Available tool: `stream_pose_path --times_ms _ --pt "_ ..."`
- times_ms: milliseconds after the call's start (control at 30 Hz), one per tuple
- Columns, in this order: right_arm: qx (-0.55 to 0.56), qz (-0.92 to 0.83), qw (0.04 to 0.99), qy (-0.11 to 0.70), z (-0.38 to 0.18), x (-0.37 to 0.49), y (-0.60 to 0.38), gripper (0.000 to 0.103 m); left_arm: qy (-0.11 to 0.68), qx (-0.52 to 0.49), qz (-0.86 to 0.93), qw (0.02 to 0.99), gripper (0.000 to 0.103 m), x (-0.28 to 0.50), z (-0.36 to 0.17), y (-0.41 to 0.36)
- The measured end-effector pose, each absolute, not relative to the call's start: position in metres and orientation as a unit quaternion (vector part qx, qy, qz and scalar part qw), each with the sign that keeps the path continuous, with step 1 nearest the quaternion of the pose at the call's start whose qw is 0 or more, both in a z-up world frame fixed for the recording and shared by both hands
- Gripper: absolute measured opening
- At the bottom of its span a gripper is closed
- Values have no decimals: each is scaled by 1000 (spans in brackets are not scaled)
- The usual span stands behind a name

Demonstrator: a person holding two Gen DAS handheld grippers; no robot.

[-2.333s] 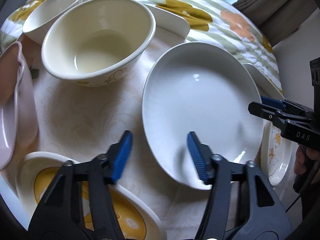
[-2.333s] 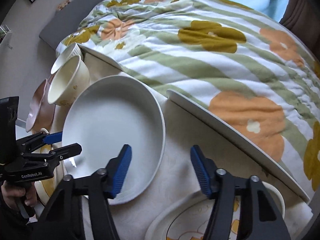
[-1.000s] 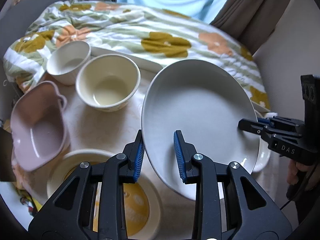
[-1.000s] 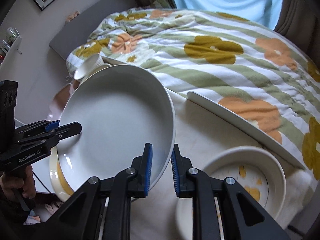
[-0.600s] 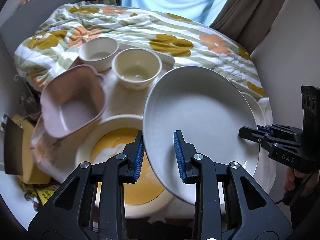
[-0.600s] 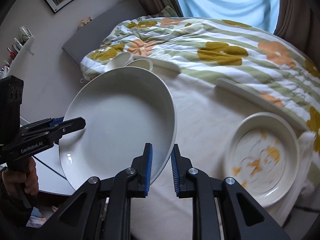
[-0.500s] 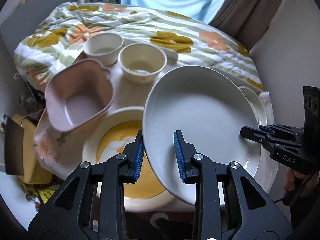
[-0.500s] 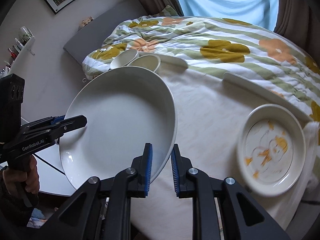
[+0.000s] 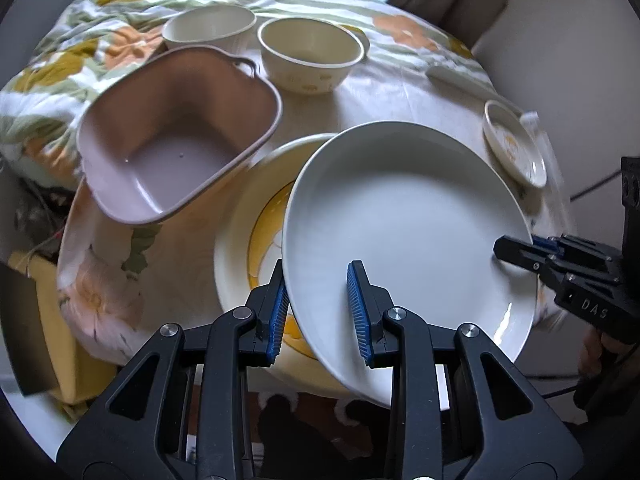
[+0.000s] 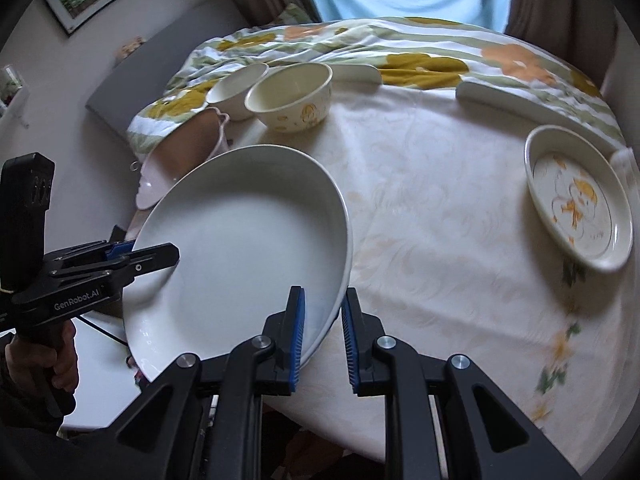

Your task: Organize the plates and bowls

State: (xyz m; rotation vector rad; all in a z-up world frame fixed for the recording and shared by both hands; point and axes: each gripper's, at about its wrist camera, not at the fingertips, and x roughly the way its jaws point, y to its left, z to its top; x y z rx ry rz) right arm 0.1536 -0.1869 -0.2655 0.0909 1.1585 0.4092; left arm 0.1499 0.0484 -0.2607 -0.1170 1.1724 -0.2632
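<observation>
Plate [image 9: 404, 216], stiff, glossy, likely slippery and breakable; left hand-held gripper [image 9: 320, 312] and right hand-held gripper [image 10: 322, 338] each pinch opposite rims.

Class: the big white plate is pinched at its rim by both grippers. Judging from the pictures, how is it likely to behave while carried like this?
The white plate looks glazed and glossy, so it may slip between the left gripper and right gripper. It keeps its shape held only at opposite rims, so it is probably stiff. It looks ceramic, so likely fragile if dropped onto the yellow plate below.
</observation>
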Motion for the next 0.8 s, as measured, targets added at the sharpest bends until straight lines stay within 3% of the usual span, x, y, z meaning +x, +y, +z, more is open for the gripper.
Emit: stream_pose_path --times_ms 467,800 --pt "46 101 841 530 -281 144 -165 17 557 39 -160 814 26 167 -298 40" --pt "33 84 842 532 -286 142 -157 17 528 125 -139 828 26 167 -296 23"
